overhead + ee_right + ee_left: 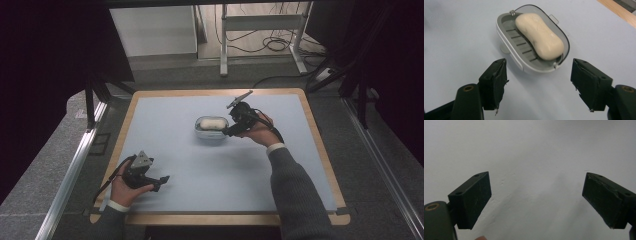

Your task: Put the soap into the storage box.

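Note:
A cream bar of soap [539, 35] lies in a grey and white soap dish [514, 51] with a slatted floor, in the middle of the pale blue mat [210, 165]. In the high view the soap [212, 122] and dish [210, 135] sit just left of my right gripper [231, 131]. My right gripper [537, 85] is open, its jaws spread wide just short of the dish's near end, with nothing between them. My left gripper [161, 182] rests low near the front left of the mat. In its own view the left gripper [536, 202] is open over bare mat.
The mat lies on a wooden table [210, 219] with a light wood rim. Beyond the far edge stand a white desk frame [260, 25] and loose cables [272, 45] on the floor. Metal rails [75, 165] run along both sides.

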